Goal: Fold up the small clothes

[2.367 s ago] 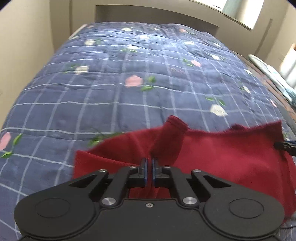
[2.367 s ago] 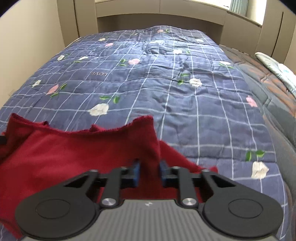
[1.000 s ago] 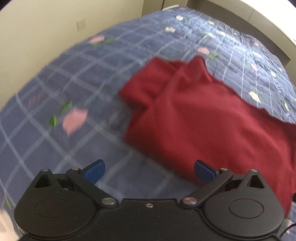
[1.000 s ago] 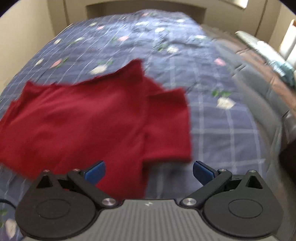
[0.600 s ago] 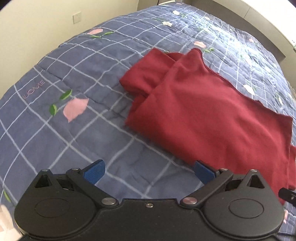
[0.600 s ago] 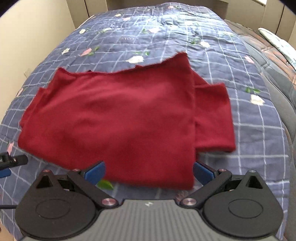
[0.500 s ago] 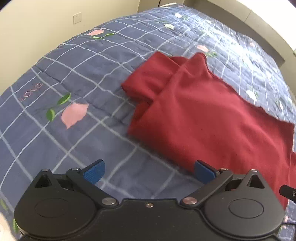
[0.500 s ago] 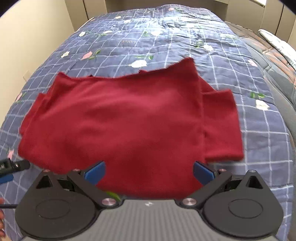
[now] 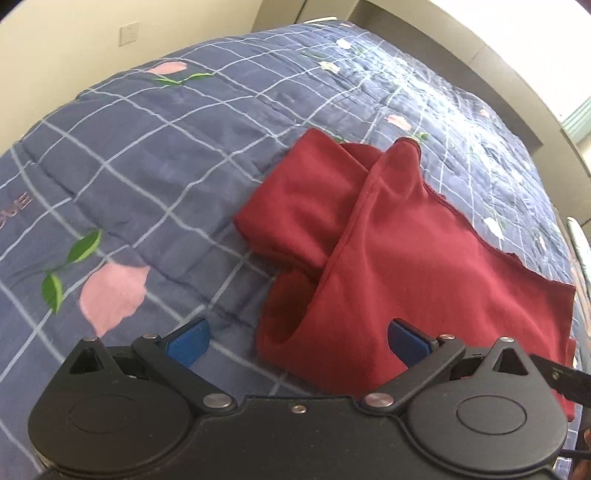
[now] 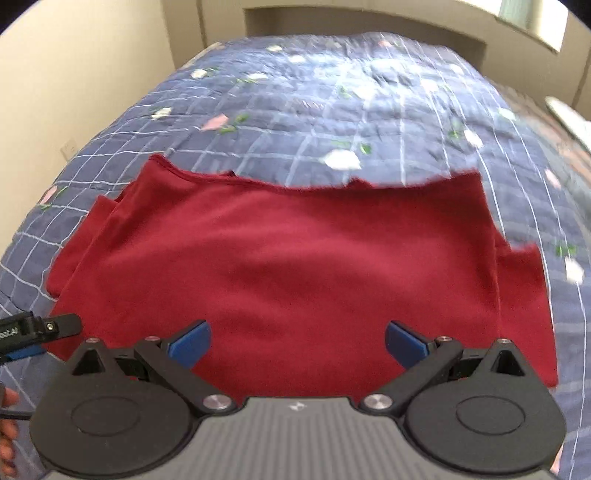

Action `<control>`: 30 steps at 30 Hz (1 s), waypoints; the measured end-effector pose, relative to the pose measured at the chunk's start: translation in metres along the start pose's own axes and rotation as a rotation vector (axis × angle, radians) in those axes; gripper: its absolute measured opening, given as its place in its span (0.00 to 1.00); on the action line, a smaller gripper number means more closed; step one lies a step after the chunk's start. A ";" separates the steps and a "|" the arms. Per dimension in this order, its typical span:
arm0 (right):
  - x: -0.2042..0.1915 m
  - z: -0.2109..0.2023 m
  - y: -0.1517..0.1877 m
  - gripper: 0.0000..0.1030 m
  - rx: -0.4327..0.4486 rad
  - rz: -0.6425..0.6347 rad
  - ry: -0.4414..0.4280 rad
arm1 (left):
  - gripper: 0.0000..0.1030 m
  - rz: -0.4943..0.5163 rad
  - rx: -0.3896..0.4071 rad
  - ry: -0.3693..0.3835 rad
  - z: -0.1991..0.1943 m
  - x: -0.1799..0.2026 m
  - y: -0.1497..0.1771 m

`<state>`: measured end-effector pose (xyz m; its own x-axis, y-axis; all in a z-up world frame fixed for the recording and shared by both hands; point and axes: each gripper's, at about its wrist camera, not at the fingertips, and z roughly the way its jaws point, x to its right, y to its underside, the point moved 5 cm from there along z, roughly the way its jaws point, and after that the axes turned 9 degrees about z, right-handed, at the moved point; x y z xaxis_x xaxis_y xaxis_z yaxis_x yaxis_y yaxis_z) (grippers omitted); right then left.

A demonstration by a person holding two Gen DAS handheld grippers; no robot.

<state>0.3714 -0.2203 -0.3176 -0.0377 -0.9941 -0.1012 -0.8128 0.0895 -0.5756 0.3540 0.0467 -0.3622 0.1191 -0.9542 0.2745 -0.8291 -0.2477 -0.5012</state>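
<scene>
A dark red small garment point(image 9: 406, 258) lies folded on the blue quilt, its left sleeve point(image 9: 295, 206) tucked under the top layer. In the right wrist view the garment point(image 10: 295, 266) spreads wide, with a sleeve point(image 10: 524, 295) sticking out at the right. My left gripper point(image 9: 297, 341) is open and empty, hovering over the garment's near left corner. My right gripper point(image 10: 297, 341) is open and empty above the garment's near edge. The tip of the left gripper point(image 10: 44, 326) shows at the left edge of the right wrist view.
The bed is covered by a blue checked quilt with flowers point(image 9: 147, 155), which also shows in the right wrist view point(image 10: 351, 110). A beige wall point(image 9: 92, 33) runs along the left side. The headboard point(image 10: 362, 22) stands at the far end.
Both grippers let go of the garment and opened, then pulled back. The garment now lies flat on the quilt. Over the last half second both cameras shifted slightly closer to it.
</scene>
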 end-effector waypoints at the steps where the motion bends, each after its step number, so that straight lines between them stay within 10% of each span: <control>1: -0.004 0.002 -0.001 1.00 0.021 -0.032 -0.006 | 0.99 0.006 0.001 0.010 0.002 -0.001 -0.001; 7: -0.025 0.024 0.004 1.00 0.123 -0.211 0.023 | 0.99 0.037 0.020 0.046 0.011 -0.006 -0.007; 21: -0.021 0.051 0.017 1.00 0.014 -0.130 0.034 | 0.99 -0.044 0.032 0.162 0.016 -0.012 -0.021; 30: -0.019 0.056 0.014 1.00 -0.011 -0.109 0.020 | 0.73 -0.070 0.001 0.188 0.018 -0.004 -0.021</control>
<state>0.3927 -0.1968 -0.3690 0.0403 -0.9989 -0.0223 -0.8193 -0.0203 -0.5730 0.3813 0.0530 -0.3678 0.0724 -0.8866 0.4568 -0.8215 -0.3128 -0.4767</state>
